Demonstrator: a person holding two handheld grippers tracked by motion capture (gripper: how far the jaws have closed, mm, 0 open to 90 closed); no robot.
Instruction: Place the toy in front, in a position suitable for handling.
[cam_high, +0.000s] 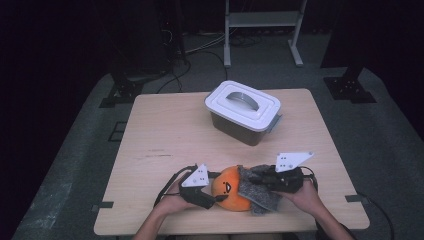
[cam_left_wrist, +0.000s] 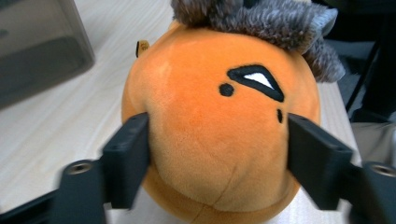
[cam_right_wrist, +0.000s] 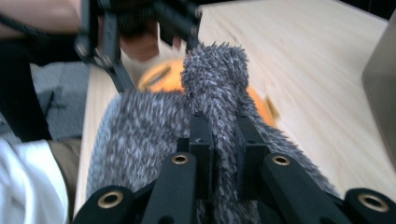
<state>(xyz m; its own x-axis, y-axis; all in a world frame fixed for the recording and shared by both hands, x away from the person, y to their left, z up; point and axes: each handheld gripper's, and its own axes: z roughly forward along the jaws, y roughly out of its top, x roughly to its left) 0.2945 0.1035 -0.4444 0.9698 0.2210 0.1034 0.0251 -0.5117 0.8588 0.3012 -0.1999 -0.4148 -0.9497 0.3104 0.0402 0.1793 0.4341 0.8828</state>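
The left gripper (cam_left_wrist: 217, 140) is clamped on the sides of the orange plush (cam_left_wrist: 219, 126), its jaws pressing into the soft body just below the face. The right gripper (cam_right_wrist: 223, 140) is pinched tight on a fold of the grey cloth (cam_right_wrist: 154, 140), which drapes over the plush's far side and trails onto the surface (cam_high: 165, 135).

The step in hand looks like wrapping or rubbing the plush with the cloth while the left gripper steadies it. The next move probably calls for the right gripper to draw the cloth across the plush, with the left holding firm so the ball does not roll.

Both things sit near the person's edge of the surface, between the two hands, so a pull toward the body risks carrying the cloth or the plush over that edge. The lidded bin (cam_high: 243, 111) stands well apart toward the far side, and open wood lies between and to the left.
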